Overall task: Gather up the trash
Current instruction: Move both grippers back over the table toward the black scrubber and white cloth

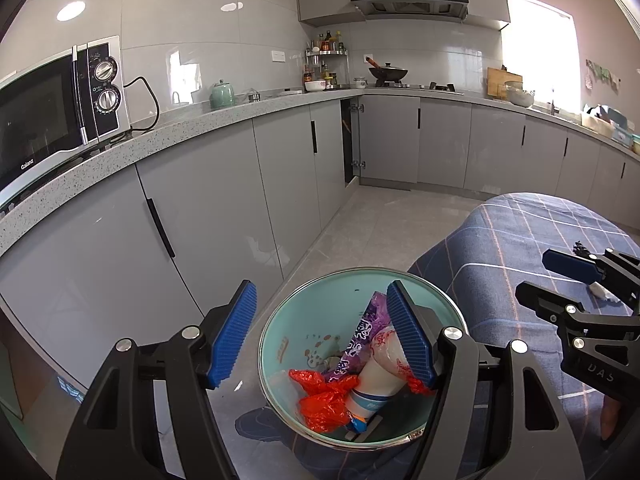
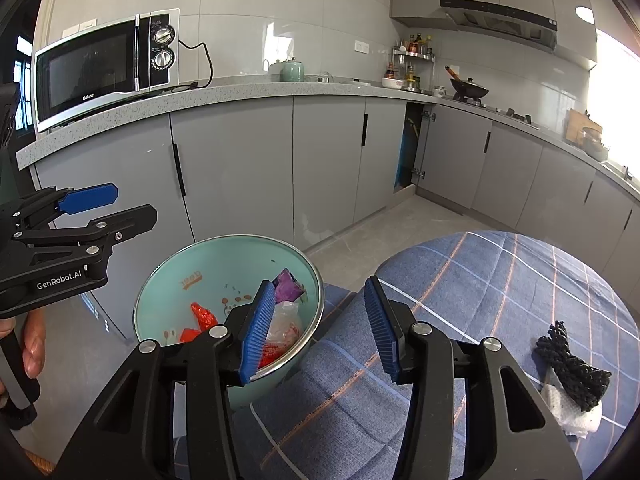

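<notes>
A mint-green bin (image 1: 288,320) stands on the floor beside a blue plaid cushion (image 1: 500,248). Inside it lie a purple wrapper (image 1: 368,332), a red plastic bag (image 1: 324,400) and a white cup (image 1: 376,384). My left gripper (image 1: 324,336) hangs open over the bin with nothing clamped between its pads. My right gripper (image 2: 320,330) is open too, straddling the bin (image 2: 180,280) rim and the cushion (image 2: 480,280) edge, and it holds nothing. On the cushion lie a crumpled white tissue (image 2: 576,412) and a black knitted piece (image 2: 572,368). Each gripper shows in the other's view: the right gripper (image 1: 532,274), the left gripper (image 2: 134,202).
Grey cabinets (image 2: 240,168) run under a speckled counter (image 1: 192,128) carrying a microwave (image 2: 104,68) and a green kettle (image 1: 222,95). One corner cabinet door (image 1: 350,140) stands ajar. A wok (image 1: 388,73) sits on the stove. A person's hand (image 2: 32,344) grips the left handle.
</notes>
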Tool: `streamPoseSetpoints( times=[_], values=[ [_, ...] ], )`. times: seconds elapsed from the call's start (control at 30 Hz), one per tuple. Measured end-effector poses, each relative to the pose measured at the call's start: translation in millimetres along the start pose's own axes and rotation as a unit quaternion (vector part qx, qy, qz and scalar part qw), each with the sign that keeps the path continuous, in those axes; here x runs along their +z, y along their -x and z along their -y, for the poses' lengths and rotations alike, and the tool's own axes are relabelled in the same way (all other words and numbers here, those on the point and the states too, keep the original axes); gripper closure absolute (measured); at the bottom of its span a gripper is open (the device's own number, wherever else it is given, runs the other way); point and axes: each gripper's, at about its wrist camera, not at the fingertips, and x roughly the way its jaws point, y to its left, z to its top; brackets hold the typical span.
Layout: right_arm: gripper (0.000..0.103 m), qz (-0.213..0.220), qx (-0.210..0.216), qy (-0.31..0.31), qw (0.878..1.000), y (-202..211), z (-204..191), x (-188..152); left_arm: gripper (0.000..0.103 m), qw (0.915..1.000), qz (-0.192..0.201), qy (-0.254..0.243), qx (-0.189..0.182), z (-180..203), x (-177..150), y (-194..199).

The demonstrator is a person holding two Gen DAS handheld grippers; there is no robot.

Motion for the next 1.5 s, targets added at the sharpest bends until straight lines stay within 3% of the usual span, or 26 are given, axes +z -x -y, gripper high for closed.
streamPoseSetpoints(
  times=[0.43, 0.77, 1.5],
  values=[
    [0.055, 0.004, -0.008, -0.012, 1.0, 11.3, 12.0, -7.8, 0.034, 0.9999, 0.001, -0.016, -0.005, 15.5, -0.3, 3.4],
    [0.05, 0.01, -0.014, -0.014, 1.0, 23.4, 17.9, -12.1, 0.026, 0.9996, 0.004, -0.026, -0.009, 30.8, 2.6, 6.4],
    [0.045, 0.021, -0.076, -0.066, 0.995, 72.7, 94.4, -40.1, 0.02, 0.9948, 0.002, -0.072, -0.072, 131.2, 6.8, 6.6]
  ],
)
